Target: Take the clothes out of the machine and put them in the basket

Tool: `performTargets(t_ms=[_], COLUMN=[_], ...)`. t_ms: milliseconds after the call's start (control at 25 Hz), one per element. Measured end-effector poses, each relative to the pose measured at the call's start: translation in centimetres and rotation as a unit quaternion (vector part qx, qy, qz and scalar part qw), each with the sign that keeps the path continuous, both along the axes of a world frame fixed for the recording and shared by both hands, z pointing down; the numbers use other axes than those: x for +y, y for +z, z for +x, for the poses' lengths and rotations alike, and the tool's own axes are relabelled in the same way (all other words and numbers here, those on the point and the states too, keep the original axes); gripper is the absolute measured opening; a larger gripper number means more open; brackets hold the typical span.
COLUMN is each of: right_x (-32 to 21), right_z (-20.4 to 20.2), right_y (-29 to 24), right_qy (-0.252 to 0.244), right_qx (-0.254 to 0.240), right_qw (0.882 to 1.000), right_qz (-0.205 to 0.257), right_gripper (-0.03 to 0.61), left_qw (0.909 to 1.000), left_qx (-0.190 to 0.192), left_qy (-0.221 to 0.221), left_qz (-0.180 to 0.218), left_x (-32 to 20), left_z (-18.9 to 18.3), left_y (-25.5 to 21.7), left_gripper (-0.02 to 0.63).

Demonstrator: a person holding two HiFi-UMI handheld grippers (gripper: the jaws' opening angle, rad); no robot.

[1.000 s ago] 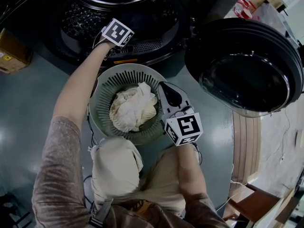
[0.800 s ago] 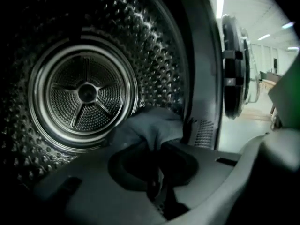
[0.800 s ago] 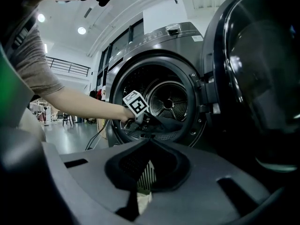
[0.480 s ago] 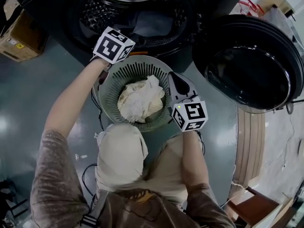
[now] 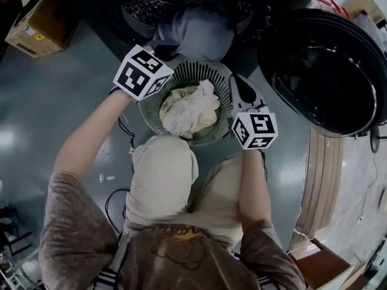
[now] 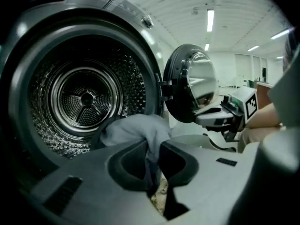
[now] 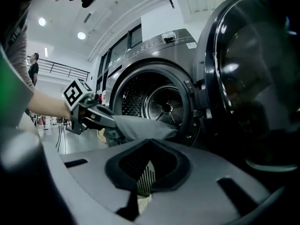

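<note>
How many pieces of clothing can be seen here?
2. One grey garment hangs from the drum, pinched in the left tool; one cream garment lies in the basket. More may hide beneath it or in the drum.

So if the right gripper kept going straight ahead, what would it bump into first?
The basket: its slatted wall sits between the right gripper's shut jaws. Past that, probably the grey garment that the left gripper holds stretched from the machine, though depth is hard to judge.

Strip lights [image 6: 210, 20] shine above a glossy grey floor [image 5: 54, 101].
</note>
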State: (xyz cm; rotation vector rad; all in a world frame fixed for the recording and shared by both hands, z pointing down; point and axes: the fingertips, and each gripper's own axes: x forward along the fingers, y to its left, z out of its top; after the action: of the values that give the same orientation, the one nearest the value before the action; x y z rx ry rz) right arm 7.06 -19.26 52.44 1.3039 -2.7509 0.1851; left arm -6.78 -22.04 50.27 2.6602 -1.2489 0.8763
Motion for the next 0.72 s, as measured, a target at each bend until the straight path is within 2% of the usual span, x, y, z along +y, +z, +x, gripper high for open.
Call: performTargets(t_ms=[440, 640, 720], right_x=[-0.7, -0.6, -0.7], right_z=[0.5, -0.4, -0.5], right_y=[1.0, 1.3, 1.5], right_qy=[0.002, -0.009, -0.011], right_qx=[-0.007, -0.004, -0.002], right_qw=[1.000, 1.000, 1.000], right_qz=[-0.009, -0.009, -0.010], right_gripper=[-0.002, -0.002, -0.002], left_qw=[0.9962, 0.9954, 0.9959], left_qx=[-0.008, -0.006, -0.009], left_qy=[0.073, 0.077, 0.071], left_qz=[-0.047, -0.057, -0.056], left_x=[8.5, 9.1, 8.9], left_z=[2.5, 2.6, 2.2], left_y=[-0.3, 0.8, 1.3], left_gripper=[0.048, 0.055, 0.078])
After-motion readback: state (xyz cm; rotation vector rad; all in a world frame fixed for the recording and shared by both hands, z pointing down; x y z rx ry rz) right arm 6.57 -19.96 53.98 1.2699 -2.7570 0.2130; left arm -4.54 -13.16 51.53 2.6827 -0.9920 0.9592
